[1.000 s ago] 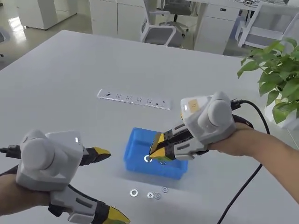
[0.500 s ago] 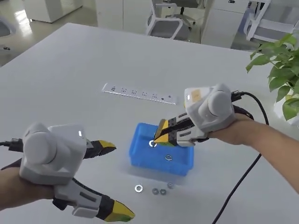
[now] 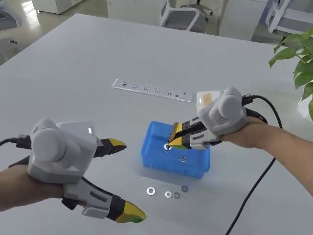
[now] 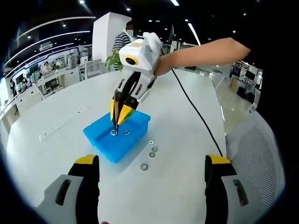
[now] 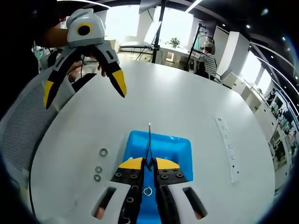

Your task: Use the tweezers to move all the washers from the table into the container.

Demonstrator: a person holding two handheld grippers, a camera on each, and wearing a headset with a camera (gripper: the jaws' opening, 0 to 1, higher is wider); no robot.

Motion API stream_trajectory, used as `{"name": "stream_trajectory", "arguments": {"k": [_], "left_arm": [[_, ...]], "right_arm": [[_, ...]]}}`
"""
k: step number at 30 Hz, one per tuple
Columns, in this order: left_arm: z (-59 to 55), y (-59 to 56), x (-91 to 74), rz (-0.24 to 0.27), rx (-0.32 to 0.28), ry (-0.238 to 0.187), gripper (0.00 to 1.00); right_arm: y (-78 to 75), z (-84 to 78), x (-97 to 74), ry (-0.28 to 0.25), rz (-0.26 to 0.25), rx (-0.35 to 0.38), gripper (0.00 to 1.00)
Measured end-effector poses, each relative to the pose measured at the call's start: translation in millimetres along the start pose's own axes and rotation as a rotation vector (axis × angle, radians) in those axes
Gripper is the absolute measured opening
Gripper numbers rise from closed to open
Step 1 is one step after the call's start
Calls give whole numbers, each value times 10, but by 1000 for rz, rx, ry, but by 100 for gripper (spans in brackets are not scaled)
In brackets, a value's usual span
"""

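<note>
My right gripper [image 3: 177, 138] is shut on thin metal tweezers [image 5: 149, 140] and hovers over the blue container [image 3: 155, 159]. The tweezers' tip points down into the container with a small washer [image 3: 167, 147] at it. A second washer [image 3: 182, 158] lies on the container floor. Several washers [image 3: 168, 195] lie loose on the table just in front of the container, also seen in the left gripper view as washers [image 4: 152, 154]. My left gripper [image 3: 124, 178] stands open and holds nothing, to the left of the container and the loose washers.
A white power strip [image 3: 151, 90] lies on the table beyond the container. A black cable [image 3: 264, 171] trails from the right gripper across the table. A potted plant [image 3: 298, 49] stands at the far right edge, and office chairs stand past the table.
The head view has shifted. The tweezers' tip with its washer has moved from the container's near left part toward its far side. The left gripper stays open.
</note>
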State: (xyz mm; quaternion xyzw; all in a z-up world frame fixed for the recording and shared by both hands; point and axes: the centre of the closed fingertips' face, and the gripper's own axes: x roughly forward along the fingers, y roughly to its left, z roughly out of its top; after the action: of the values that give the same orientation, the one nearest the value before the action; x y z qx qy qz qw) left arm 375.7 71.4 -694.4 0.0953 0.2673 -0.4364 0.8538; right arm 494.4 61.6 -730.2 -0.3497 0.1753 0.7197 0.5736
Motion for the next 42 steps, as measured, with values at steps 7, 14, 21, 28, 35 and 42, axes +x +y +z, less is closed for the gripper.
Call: {"name": "stream_trajectory", "arguments": {"k": [7,14,21,28,35,42], "left_arm": [[42,9,3,-2,-4,-18,99],[124,17,-24,5,-17,-52,99],[179,36,-44,13,-25,-75,99],[233,114,-27,17,-27,-93,96],[353,227,82,21,-13,-115,85],[519,374,231,20,30,-133,68]], "right_arm": [[8,-112,72,13,13,23,8],[-7,-184,106,22,11,41,8],[2,-253,138,32,12,63,8],[7,-290,153,30,15,79,8],[10,-292,150,35,18,76,8],[9,-289,154,35,19,71,8]]}}
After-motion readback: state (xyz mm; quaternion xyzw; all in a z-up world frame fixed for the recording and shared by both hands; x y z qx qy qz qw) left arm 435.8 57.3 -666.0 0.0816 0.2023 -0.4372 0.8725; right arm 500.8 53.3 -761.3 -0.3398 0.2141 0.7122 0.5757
